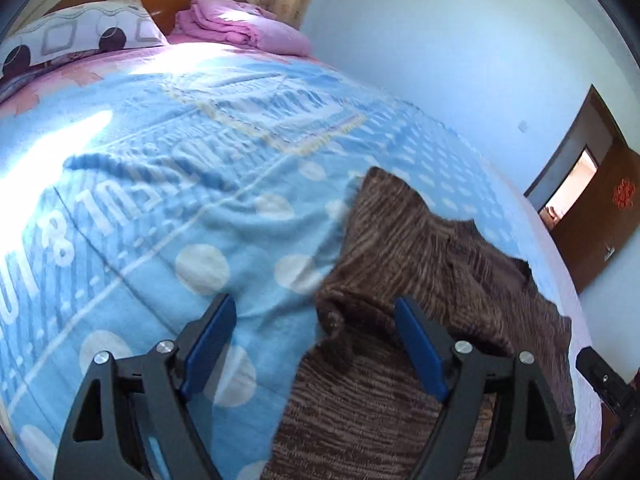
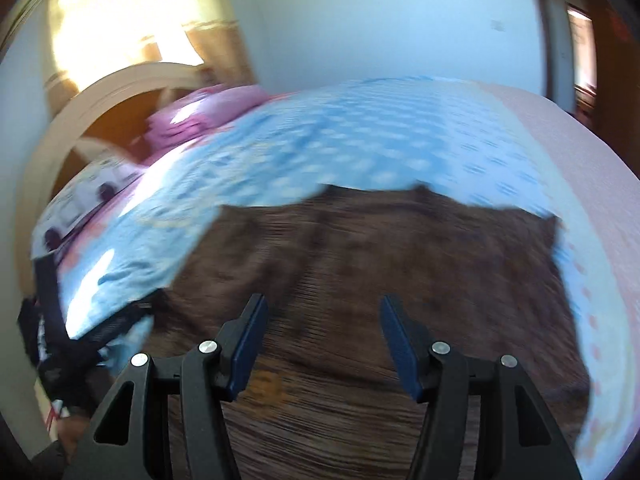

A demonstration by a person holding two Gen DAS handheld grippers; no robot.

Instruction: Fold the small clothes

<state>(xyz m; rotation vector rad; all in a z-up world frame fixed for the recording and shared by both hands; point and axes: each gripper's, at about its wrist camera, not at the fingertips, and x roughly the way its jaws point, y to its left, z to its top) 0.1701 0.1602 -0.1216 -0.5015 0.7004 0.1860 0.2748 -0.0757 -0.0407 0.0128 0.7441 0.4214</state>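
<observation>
blue bedspread lettered "&"; brown garment spread; left tool, right tool wide, empty.

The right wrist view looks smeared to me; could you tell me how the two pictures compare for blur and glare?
Right wrist view: motion blur smears the brown garment and blue blanket; the window is blown out. Left wrist view: mostly sharp, though sunlight glares on the blanket's left side. Both bend at the edges.

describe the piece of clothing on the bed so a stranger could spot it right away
Start at the wide bed with the blue dotted blanket. The brown garment lies on its near right part, below the left gripper. It is the only dark, streaky knit; the folded pink bedding sits by the headboard.
</observation>
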